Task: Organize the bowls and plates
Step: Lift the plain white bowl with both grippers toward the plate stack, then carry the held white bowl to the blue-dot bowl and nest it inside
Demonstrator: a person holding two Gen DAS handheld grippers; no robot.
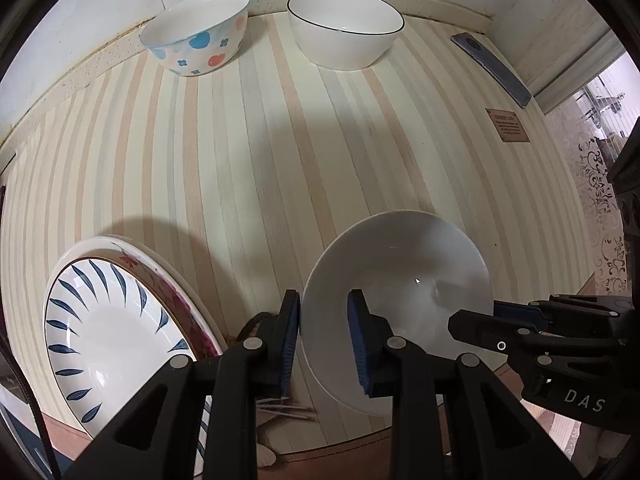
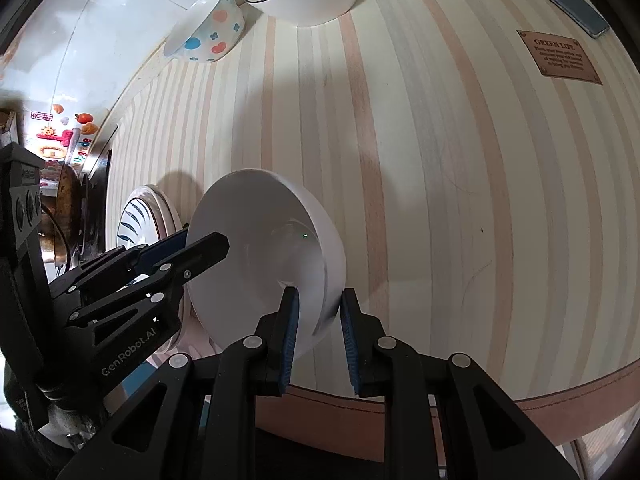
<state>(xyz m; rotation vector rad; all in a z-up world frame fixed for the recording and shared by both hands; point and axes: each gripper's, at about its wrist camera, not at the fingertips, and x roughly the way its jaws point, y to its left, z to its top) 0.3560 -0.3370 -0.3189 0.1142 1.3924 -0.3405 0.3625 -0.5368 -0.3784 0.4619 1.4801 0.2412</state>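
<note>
A: What is at the centre of the scene?

B: A plain white bowl (image 1: 400, 304), tilted on its side near the front edge of the striped table (image 1: 256, 168). Both grippers hold its rim from opposite sides.

A: How do the grippers stand?

B: The left gripper (image 1: 324, 344) is narrowed onto the rim, one blue pad (image 1: 358, 344) inside the bowl and the other outside. The right gripper (image 2: 318, 334) clamps the opposite wall the same way, one pad within, one without.

A: What lies beside the bowl?

B: To its left, a plate with blue leaf strokes (image 1: 108, 340) rests on a larger plate with a red flower border (image 1: 176, 288); the stack sits near the table's front edge, just apart from the bowl.

A: And further off?

B: At the back, against the wall, a bowl with coloured dots (image 1: 198, 34) and a white bowl with a dark rim line (image 1: 346, 30) stand side by side, upright, well apart from the held bowl. A dark flat strip (image 1: 494, 68) and a brown label (image 1: 507, 125) lie toward the right.
</note>
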